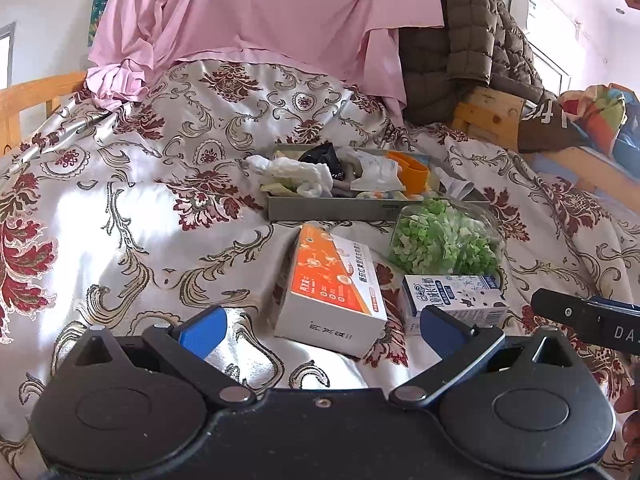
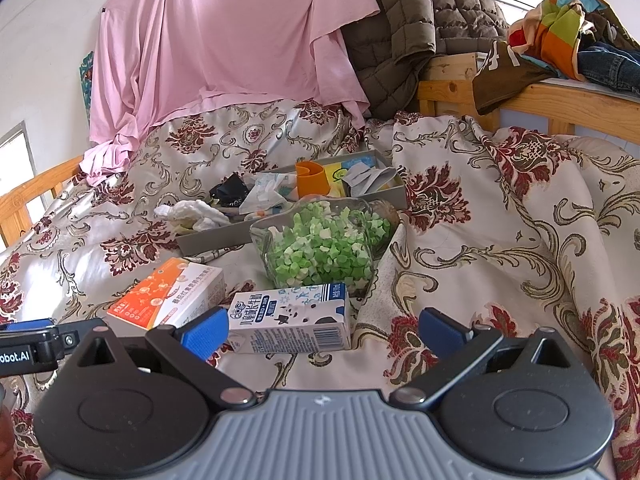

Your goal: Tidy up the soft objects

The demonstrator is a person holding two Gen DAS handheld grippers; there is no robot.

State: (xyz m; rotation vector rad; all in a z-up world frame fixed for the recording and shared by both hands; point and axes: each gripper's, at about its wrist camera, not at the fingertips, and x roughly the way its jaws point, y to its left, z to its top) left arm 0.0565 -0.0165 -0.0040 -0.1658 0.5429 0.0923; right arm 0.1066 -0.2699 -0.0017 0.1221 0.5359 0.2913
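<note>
A grey tray on the floral bedspread holds white socks, a black pouch, crumpled wrappers and an orange cup. In front lie an orange-and-white box, a milk carton and a clear heart-shaped container of green paper stars. My left gripper is open and empty, jaws either side of the orange box. My right gripper is open and empty, with the milk carton between its jaws.
A pink sheet and a brown quilted jacket hang at the bed's head. Wooden bed rails run along both sides, with piled clothes on the right. The right gripper's side shows in the left wrist view.
</note>
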